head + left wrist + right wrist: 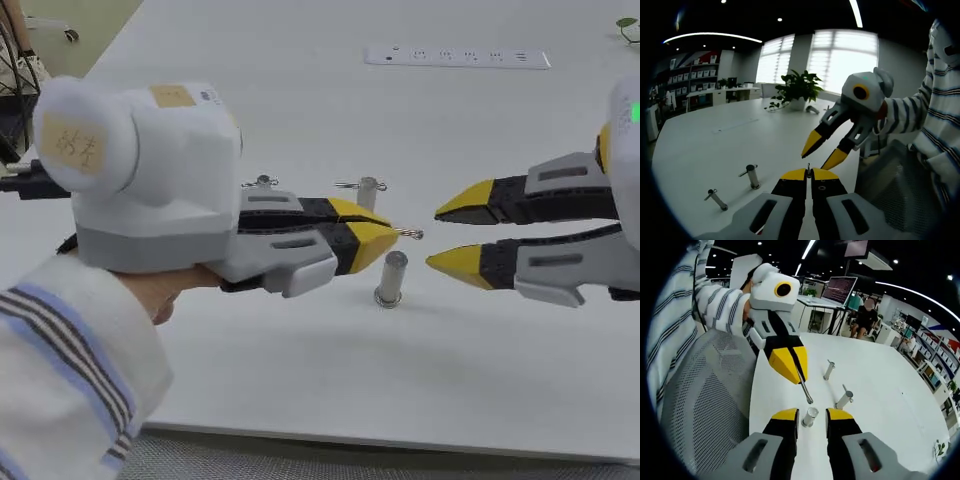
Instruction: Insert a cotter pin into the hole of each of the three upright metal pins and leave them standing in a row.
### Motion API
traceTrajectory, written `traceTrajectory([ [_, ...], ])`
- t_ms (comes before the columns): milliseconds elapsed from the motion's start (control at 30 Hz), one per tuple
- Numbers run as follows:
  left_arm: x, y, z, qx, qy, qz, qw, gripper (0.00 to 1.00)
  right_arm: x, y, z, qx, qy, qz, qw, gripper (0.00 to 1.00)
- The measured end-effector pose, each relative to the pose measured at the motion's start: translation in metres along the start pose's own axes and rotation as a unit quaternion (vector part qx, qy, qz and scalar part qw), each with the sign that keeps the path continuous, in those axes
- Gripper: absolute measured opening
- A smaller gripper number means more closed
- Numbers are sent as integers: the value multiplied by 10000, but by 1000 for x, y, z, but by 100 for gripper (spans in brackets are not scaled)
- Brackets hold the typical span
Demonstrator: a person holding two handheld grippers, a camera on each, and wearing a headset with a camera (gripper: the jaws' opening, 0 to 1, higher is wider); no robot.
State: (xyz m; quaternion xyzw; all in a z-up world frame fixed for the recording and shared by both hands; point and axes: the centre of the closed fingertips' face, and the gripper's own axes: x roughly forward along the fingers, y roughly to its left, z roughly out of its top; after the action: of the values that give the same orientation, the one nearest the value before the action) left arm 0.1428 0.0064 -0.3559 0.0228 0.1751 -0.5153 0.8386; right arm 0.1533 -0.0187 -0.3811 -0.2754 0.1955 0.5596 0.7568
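Cotter pin (pixel 408 233): held by one end in the closed fingers of the left gripper (pixel 388 232); the free end pokes out past the yellow tips, just above the top of the bare metal pin (pixel 390 278) and apart from it
Bare metal pin: upright on the tabletop (pixel 300 380), nearest the person, nothing through it; its cross hole is too small to make out
Right gripper (pixel 433 238): fingers spread and holding nothing; in the right gripper view the bare pin stands between its two yellow tips, untouched
Second metal pin (pixel 367 187) and third metal pin (pixel 263 182): further back, each with a cotter through its top
Step in hand: probably threading the last cotter
Doing it well: close the right fingers low on the bare pin's body to steady it, leaving the top free; drop the cotter's free end to hole height, line it up with the hole's axis, then push straight so the pin does not tip; if the hole faces the wrong way, turn the pin first
Pose: left hand (pixel 175 285) cups the left gripper from below, and it lies roughly level; the right gripper comes in from the opposite side, tips facing tips
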Motion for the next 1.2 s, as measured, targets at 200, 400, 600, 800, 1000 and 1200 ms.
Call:
traceTrajectory([
  [200, 0, -8, 2, 437, -2, -182, 9989, 0, 1, 7, 1, 247, -104, 145, 9995, 17],
  [400, 3, -13, -1, 692, 111, -356, 9969, 0, 2, 12, 3, 351, -164, 246, 9989, 13],
  [600, 7, -21, -1, 885, 168, -583, 9942, 0, 2, 18, 6, 387, -164, 273, 9987, 10],
  [800, 8, -24, -3, 1035, 253, -712, 9917, 0, 1, 21, 3, 353, -135, 359, 9986, 7],
  [1000, 7, -24, -4, 1111, 313, -752, 9905, 0, 1, 25, 3, 328, -127, 465, 9983, 2],
  [1200, 4, -24, -8, 1171, 381, -773, 9894, 0, 2, 27, 2, 307, -80, 513, 9982, 1],
])
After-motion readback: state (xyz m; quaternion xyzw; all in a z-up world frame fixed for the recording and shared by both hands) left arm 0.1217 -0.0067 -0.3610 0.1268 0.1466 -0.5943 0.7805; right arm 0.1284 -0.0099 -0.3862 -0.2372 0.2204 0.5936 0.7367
